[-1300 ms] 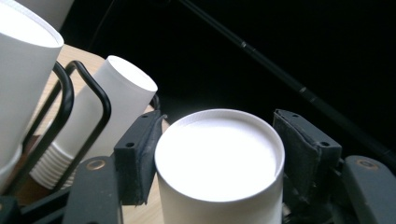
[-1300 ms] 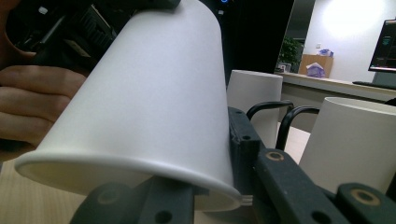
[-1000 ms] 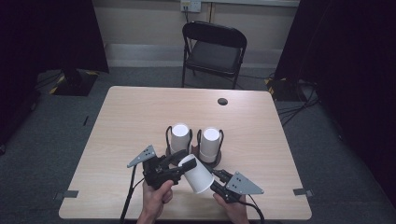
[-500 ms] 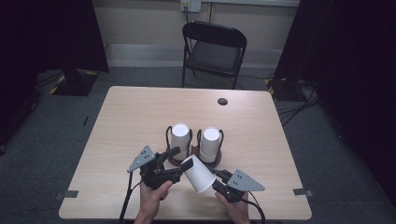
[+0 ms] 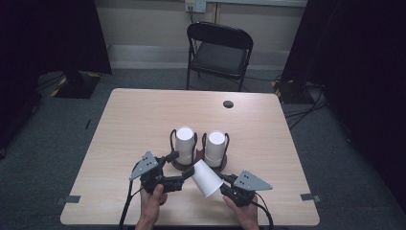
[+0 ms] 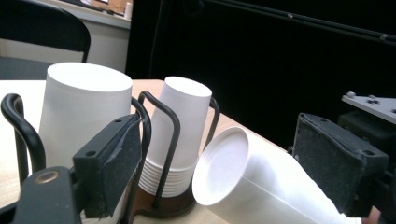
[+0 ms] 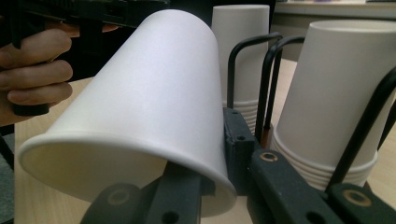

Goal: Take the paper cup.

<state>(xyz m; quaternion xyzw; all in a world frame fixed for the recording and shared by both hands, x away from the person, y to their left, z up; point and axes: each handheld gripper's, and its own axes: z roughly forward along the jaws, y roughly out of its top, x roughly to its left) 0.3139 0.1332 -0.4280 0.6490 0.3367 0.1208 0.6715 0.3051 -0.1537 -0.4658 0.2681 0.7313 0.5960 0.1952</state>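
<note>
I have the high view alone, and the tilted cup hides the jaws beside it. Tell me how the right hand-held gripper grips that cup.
Observer: The right hand-held gripper pinches the tilted cup by its wall at the rim, with one jaw inside the mouth and one outside.
Operator: Now report the left one's jaws.
Observer: The left hand-held gripper is open. The cup's closed base sits between its pads with a gap on each side.
Operator: Describe the upright cups from the side.
Observer: The farther one is a stack of upside-down cups, with many nested rims ringing its bottom.
</note>
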